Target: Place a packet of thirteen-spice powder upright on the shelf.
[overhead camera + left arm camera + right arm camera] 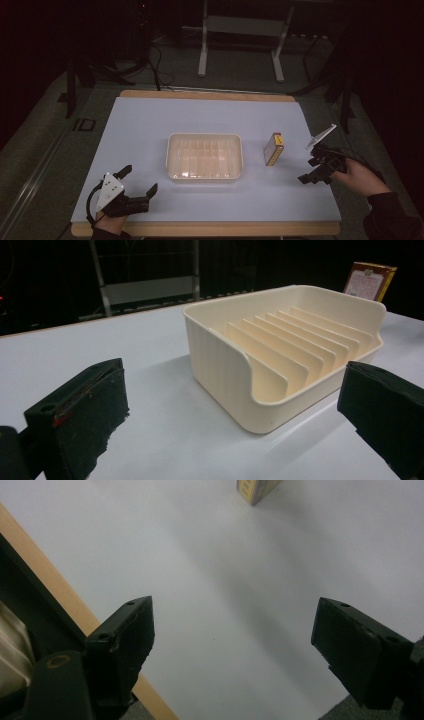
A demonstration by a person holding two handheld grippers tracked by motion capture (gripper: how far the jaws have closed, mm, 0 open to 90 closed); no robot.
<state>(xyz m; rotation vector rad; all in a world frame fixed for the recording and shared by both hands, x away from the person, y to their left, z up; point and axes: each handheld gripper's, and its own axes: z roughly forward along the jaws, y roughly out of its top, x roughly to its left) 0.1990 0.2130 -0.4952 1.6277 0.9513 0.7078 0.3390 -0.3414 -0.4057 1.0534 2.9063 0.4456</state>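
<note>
From above, the small box (pixel 273 149) stands on the table (pixel 150 120) between the tray (pixel 205 156) and the right gripper (pixel 311 170), while both gripper views show spread, empty jaws, including the left gripper (pixel 138 181).

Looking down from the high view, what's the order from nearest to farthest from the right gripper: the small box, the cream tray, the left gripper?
1. Small box, standing just left of the right gripper.
2. Cream tray, mid-table.
3. Left gripper, at the table's near left corner.
</note>
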